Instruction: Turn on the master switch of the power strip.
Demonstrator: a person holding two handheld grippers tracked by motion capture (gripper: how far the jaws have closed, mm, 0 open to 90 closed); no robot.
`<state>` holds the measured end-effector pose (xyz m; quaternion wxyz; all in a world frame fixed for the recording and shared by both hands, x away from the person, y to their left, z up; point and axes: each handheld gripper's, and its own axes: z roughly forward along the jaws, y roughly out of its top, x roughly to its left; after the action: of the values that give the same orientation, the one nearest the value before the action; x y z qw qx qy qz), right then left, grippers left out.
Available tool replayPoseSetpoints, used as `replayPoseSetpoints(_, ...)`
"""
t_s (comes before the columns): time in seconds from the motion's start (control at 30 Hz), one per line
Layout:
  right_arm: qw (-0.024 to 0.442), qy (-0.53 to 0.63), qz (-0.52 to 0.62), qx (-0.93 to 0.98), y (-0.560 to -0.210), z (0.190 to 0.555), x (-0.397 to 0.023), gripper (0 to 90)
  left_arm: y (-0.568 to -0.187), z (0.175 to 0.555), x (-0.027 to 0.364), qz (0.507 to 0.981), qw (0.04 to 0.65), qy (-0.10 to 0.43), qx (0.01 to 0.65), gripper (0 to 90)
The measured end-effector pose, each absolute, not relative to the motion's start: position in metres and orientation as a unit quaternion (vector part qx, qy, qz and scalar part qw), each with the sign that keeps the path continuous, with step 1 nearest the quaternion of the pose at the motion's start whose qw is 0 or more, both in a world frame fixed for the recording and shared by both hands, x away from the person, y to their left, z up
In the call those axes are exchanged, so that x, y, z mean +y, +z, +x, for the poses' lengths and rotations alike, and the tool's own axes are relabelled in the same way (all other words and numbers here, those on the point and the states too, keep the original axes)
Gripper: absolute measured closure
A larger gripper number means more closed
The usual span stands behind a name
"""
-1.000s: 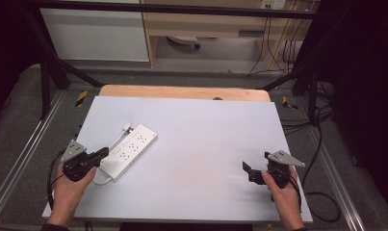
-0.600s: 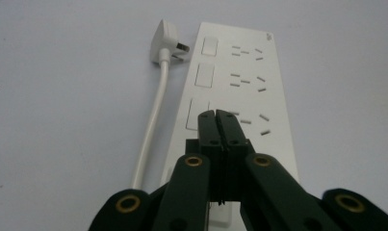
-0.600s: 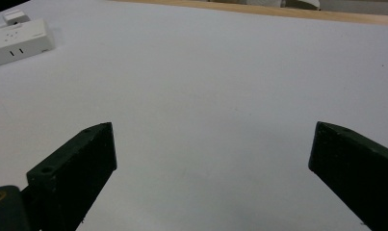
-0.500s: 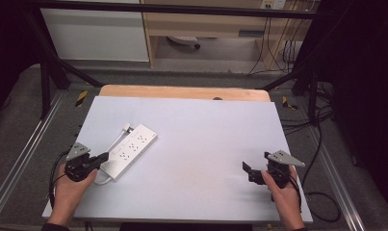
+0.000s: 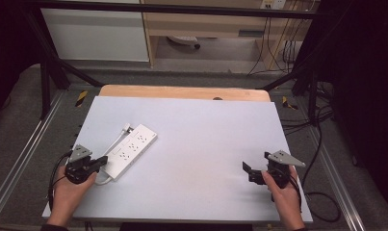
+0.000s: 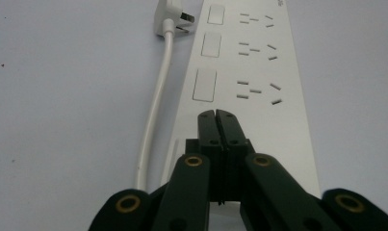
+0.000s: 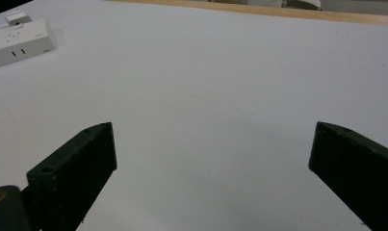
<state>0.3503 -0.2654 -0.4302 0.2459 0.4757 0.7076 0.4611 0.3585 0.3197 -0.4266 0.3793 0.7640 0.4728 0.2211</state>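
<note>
Early stage: strip [image 5: 130, 151] untouched at left of desk [image 5: 206, 144].
Left gripper [image 6: 215, 115] jaws closed, empty, over strip; right gripper [image 5: 252, 172] jaws open, idle lower right.

Grey floor [image 5: 18, 120], white cabinet [image 5: 95, 33], wooden shelving [image 5: 206, 24], dark surroundings.

A white power strip [image 5: 131, 150] lies aslant on the pale surface [image 5: 201, 130], its near end just in front of the left gripper [image 5: 103, 160]. That gripper's jaws are closed together, their tips at or over the strip's near end. The strip's white cord [image 5: 113, 146] runs along its far side, away from the gripper. The right gripper [image 5: 245, 172] hangs well apart at the opposite side, jaws spread over bare surface.
</note>
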Motion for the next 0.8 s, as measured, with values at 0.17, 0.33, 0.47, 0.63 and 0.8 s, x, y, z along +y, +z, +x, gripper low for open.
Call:
replayPoseSetpoints(0.17,0.247,0.46,0.474,0.709,-0.4303,0.3503,-0.2653,3.1,-0.4274,0.3578,0.3201,0.767,0.375,0.219,0.473,90.0)
replayPoseSetpoints(0.33,0.246,0.46,0.475,0.708,-0.4302,0.3504,-0.2653,3.1,-0.428,0.3582,0.32,0.769,0.37,0.218,0.473,90.0)
replayPoseSetpoints(0.47,0.246,0.46,0.474,0.709,-0.4303,0.3504,-0.2653,3.1,-0.4284,0.3582,0.3195,0.771,0.369,0.216,0.473,90.0)
replayPoseSetpoints(0.63,0.247,0.46,0.473,0.709,-0.4303,0.3506,-0.2652,3.1,-0.4289,0.3584,0.3195,0.772,0.366,0.216,0.473,90.0)
replayPoseSetpoints(0.8,0.246,0.46,0.473,0.71,-0.4304,0.3505,-0.2651,3.1,-0.4292,0.3585,0.3195,0.772,0.365,0.216,0.473,90.0)
